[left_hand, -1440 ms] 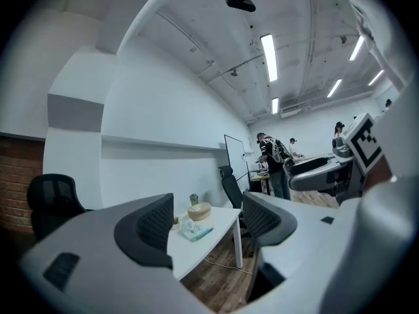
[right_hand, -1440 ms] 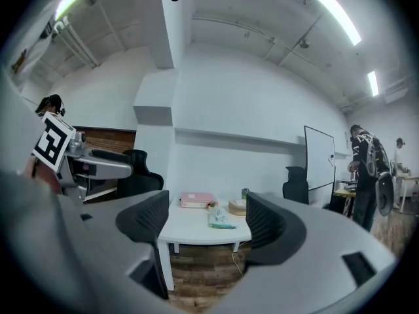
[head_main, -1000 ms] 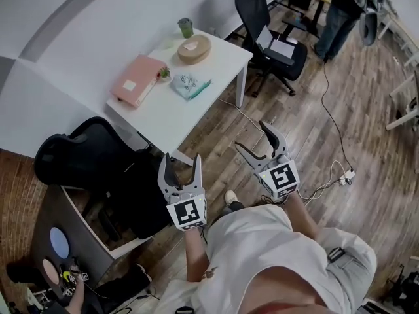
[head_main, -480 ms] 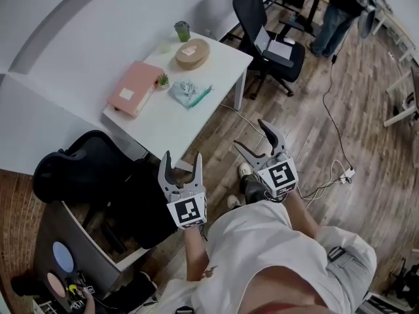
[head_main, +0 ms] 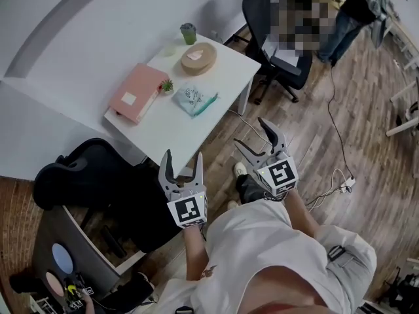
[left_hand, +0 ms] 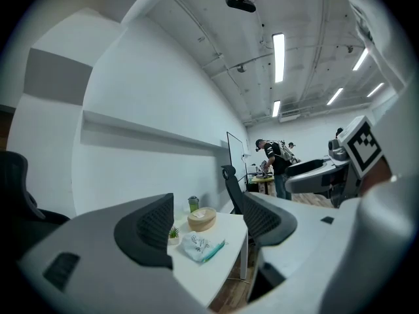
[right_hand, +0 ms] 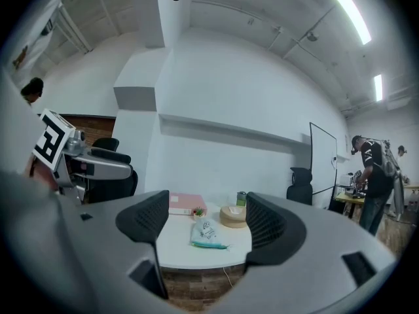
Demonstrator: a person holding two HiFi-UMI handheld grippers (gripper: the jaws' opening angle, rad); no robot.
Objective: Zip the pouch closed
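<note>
The pouch (head_main: 195, 99) is a pale, see-through bag with a teal zip edge, lying on the white table (head_main: 163, 126) near its right side. It also shows in the left gripper view as the pouch (left_hand: 201, 246) and in the right gripper view as the pouch (right_hand: 207, 234). My left gripper (head_main: 181, 165) is held open over the floor just short of the table's near edge. My right gripper (head_main: 258, 137) is open too, to the right of the table. Neither holds anything.
On the table lie a pink binder (head_main: 137, 92), a tiny potted plant (head_main: 167, 86), a round wooden box (head_main: 198, 58) and a green cup (head_main: 188, 33). Black office chairs stand at the left (head_main: 91, 169) and far right (head_main: 275, 38). A person (head_main: 350, 12) stands at a far desk. Cables (head_main: 330, 175) cross the wooden floor.
The table and what lies on it have shifted slightly in the head view as I stepped closer. Both grippers stay open and keep nearly the same place.
</note>
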